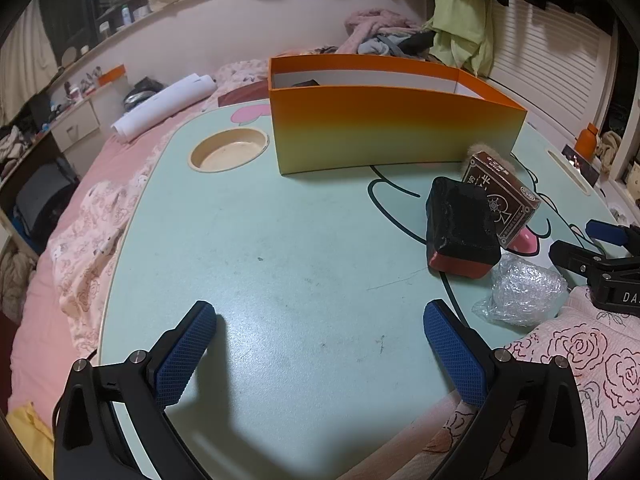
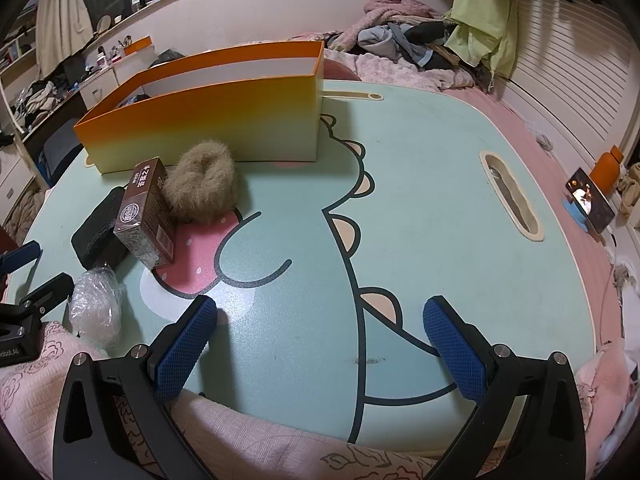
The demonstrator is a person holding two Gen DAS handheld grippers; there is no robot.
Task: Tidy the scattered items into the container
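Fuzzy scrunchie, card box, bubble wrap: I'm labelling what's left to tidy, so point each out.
Fuzzy scrunchie (image 2: 202, 182), right wrist view, on its furry top.
Card box (image 2: 146, 210), right wrist view, on its brown side face.
Bubble wrap (image 1: 520, 290), left wrist view, on its crumpled middle.

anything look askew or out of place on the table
Yes. The brown card box sits tilted, propped on the black case rather than lying flat. The fluffy scrunchie and crumpled plastic wrap also lie loose outside the orange bin. Nothing looks spilled or broken.

Dim, seemingly overhead light; soft shadows; fisheye-warped, dark edges.
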